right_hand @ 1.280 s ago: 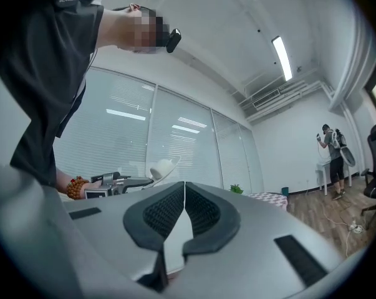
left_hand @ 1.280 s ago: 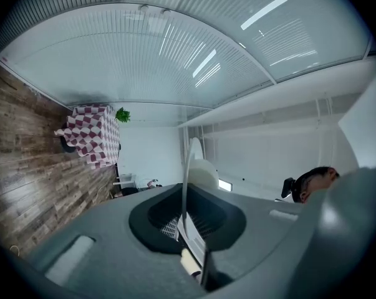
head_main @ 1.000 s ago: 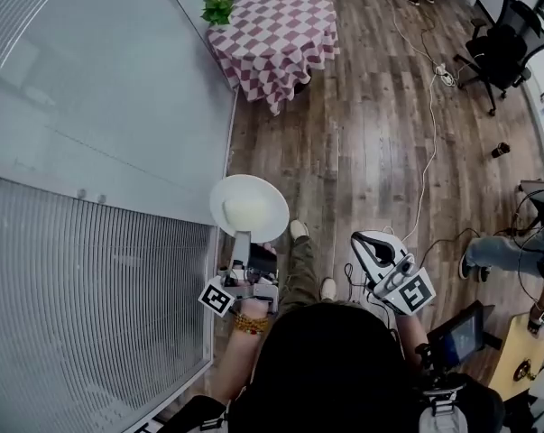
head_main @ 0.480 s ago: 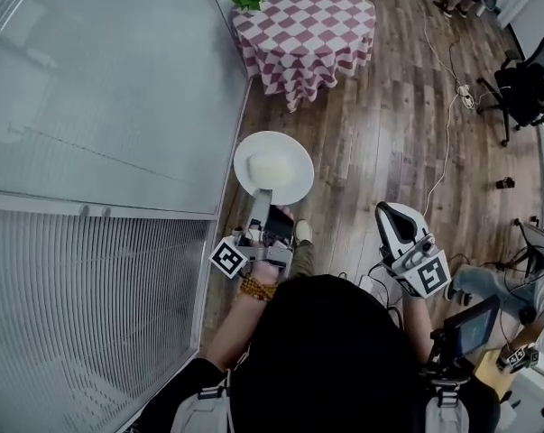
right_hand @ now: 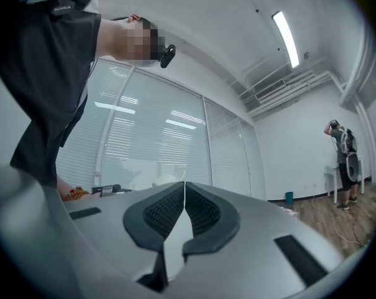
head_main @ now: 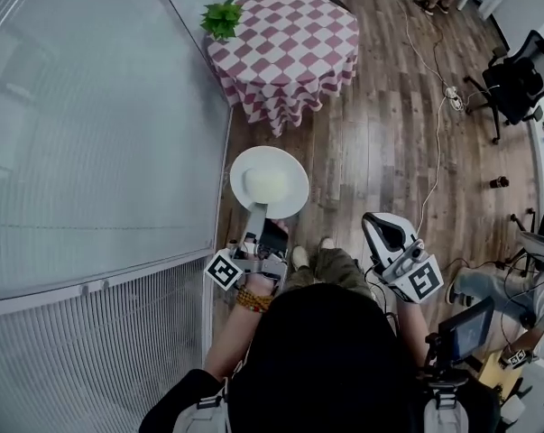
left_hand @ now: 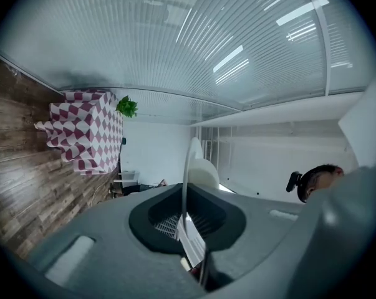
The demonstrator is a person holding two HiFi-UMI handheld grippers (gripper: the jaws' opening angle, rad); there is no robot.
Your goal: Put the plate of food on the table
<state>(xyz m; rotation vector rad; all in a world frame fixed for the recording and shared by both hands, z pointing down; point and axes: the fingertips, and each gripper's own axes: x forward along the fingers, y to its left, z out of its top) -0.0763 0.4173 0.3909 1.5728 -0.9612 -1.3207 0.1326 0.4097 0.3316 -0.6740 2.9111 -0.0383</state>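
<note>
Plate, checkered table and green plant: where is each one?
plate (head_main: 270, 155), head view, on its bare white rim at the far side.
checkered table (head_main: 290, 48), head view, on the middle of its cloth-covered top.
green plant (head_main: 221, 18), head view, on its leaves.

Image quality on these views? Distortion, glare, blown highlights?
Head view: fisheye bows the floorboards and glass wall; plate is nearly blown out, so the food barely separates from it. Left gripper view: black vignette corners, light streaks reflected in the glass; left tool clamps the plate's rim, sharp. Right gripper view: same vignette, ceiling light glares, shut right tool in focus.
</note>
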